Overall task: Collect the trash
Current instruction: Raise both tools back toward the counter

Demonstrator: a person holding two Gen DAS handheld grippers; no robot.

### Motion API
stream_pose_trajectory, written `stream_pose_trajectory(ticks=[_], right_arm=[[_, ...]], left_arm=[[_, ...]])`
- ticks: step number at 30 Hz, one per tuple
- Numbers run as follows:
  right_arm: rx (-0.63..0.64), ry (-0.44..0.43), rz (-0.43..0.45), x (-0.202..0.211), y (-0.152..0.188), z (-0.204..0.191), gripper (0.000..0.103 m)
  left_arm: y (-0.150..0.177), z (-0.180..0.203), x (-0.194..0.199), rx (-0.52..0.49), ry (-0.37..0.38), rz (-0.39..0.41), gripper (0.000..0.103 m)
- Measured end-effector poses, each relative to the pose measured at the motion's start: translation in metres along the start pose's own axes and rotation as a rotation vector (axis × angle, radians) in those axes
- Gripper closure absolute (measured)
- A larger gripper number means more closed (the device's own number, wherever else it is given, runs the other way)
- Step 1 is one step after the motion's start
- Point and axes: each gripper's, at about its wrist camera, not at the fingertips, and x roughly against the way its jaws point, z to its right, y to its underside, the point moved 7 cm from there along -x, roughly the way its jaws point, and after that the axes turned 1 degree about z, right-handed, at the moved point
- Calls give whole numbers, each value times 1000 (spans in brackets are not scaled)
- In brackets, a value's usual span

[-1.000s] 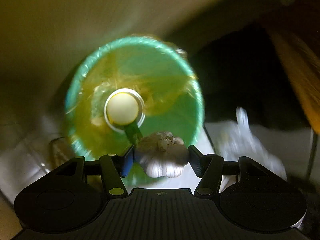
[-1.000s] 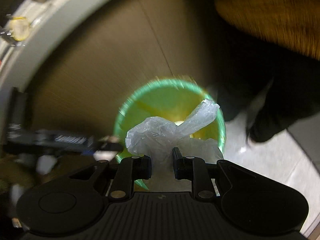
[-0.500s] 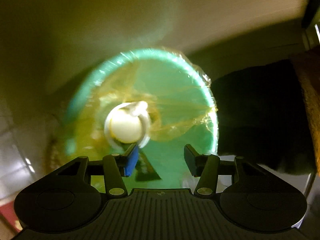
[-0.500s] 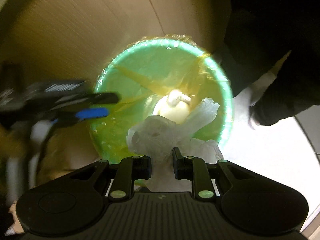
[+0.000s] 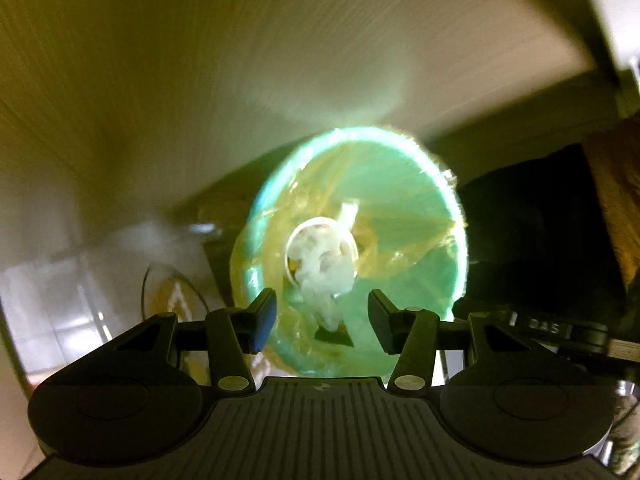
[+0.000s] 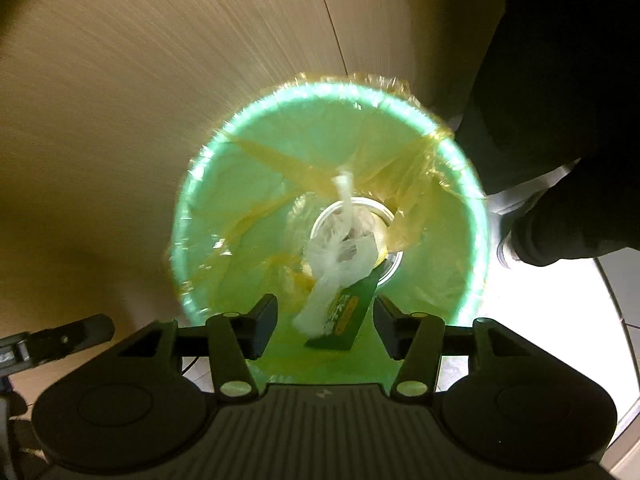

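wall: wood-grain panel (image 6: 160, 80) | floor: pale glossy tiles (image 6: 560, 320), brightly lit | corners: dark shadow

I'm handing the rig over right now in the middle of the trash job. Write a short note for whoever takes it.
Left tongs: open, nothing between them, above the green bin.
Right tongs: jaws opening, nothing gripped, also above the bin.
Things: the clear plastic bag lies loose in the bin over a white cup, beside a green wrapper. The yellow liner is bunched inside the rim.
Done: what shows here is in the bin.
Left: no other trash shows in either view; look around for more before stopping.
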Motion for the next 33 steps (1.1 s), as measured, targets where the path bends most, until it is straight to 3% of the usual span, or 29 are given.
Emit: stream_pose_trajectory(ticks=[6,10,15,20,22,25,29,33], right_arm=[[64,-80,139,95,-15,-28,50],[163,-166,271,164,-42,-64,48],[333,-268,437,236,-70,-124,47],[407,-315,577,287,-104,-169,46],[389,-340,616,304,-121,-179,39],[352,-340,673,318,-152,-189,37],[305,-242,729,317,-206,-210,37],[245,-65,735,298,-263,-222,33]], left_arm=[[-28,50,108,-93,87,185,48],[-58,82,197,-140,113,393,48],[-95,114,282,-159,79,629,48],[-135,128,332,-159,18,818,48],[-161,130,340,-146,6,843,48],[-196,123,329,-142,25,827,48],[-237,112,296,-201,108,756,48],[-276,96,259,-211,181,644,48]])
